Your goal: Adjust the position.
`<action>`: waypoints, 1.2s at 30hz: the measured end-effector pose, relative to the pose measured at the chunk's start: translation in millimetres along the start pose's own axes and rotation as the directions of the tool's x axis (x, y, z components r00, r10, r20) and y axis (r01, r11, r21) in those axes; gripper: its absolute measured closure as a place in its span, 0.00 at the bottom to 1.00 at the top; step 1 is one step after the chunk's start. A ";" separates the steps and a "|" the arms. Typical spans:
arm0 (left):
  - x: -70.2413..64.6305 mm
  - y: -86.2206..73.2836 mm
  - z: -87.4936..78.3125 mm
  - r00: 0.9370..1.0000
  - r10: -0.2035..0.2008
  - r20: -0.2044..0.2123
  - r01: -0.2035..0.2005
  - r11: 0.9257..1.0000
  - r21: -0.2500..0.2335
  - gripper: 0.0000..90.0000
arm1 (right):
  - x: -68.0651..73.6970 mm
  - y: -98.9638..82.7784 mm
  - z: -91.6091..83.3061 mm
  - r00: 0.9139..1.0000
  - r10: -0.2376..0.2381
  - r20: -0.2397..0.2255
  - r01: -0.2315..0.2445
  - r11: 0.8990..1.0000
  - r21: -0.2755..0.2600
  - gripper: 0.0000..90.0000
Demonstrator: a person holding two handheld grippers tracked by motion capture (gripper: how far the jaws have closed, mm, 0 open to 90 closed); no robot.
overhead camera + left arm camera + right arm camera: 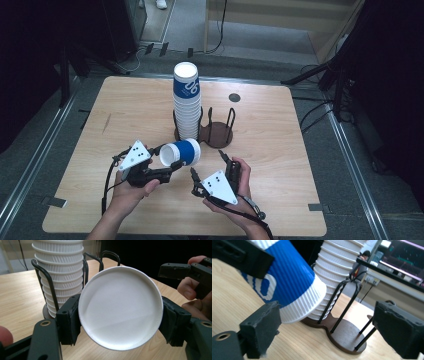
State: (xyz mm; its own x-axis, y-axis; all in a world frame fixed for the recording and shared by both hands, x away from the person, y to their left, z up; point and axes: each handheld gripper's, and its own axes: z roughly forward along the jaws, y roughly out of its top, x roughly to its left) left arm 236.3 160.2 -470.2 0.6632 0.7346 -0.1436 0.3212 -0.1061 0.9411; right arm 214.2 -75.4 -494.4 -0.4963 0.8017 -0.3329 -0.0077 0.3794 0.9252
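The wooden table (pixel 125 110) carries a dark double cup holder (pixel 216 134) with wire posts; one bay bears a tall stack of cups (pixel 187 100), the other stands bare. In front of it, the left gripper (pixel 175 167) is clamped across a single blue-and-white paper cup (pixel 181 152), held on its side above the table, its white round end facing that gripper's camera. The right gripper (pixel 210 167) sits just beside, jaws parted with nothing between them. The main risk, I judge, is crushing: the thin wall could buckle under the clamp, or the cup could slip free and roll if the second gripper nudges it.
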 end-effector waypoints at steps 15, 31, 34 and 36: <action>1.0 -1.4 -2.4 1.000 -0.017 0.003 0.017 0.998 -0.055 0.33 | -12.4 3.5 -8.8 0.946 0.320 0.044 -0.323 0.943 0.085 0.10; -2.6 -5.1 4.6 0.997 -0.065 0.042 0.070 0.990 -0.121 0.32 | -11.5 8.0 -23.6 0.726 0.679 0.108 -0.686 0.727 0.037 0.11; -4.0 -6.4 6.1 0.997 -0.067 0.049 0.073 0.988 -0.136 0.32 | -9.4 11.3 -24.6 0.651 0.749 0.122 -0.756 0.655 0.012 0.12; -4.5 -6.7 6.6 0.996 -0.067 0.052 0.074 0.987 -0.143 0.32 | -8.9 13.3 -25.5 0.610 0.782 0.125 -0.789 0.615 0.001 0.12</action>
State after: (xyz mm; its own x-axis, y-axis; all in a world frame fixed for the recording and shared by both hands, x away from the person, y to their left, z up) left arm 235.6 153.3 -477.9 0.6740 0.7045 -0.2222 0.2698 0.0453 0.9619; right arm 196.4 -89.2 -474.5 -0.2007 0.8436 0.4980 0.3878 -0.3984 0.8312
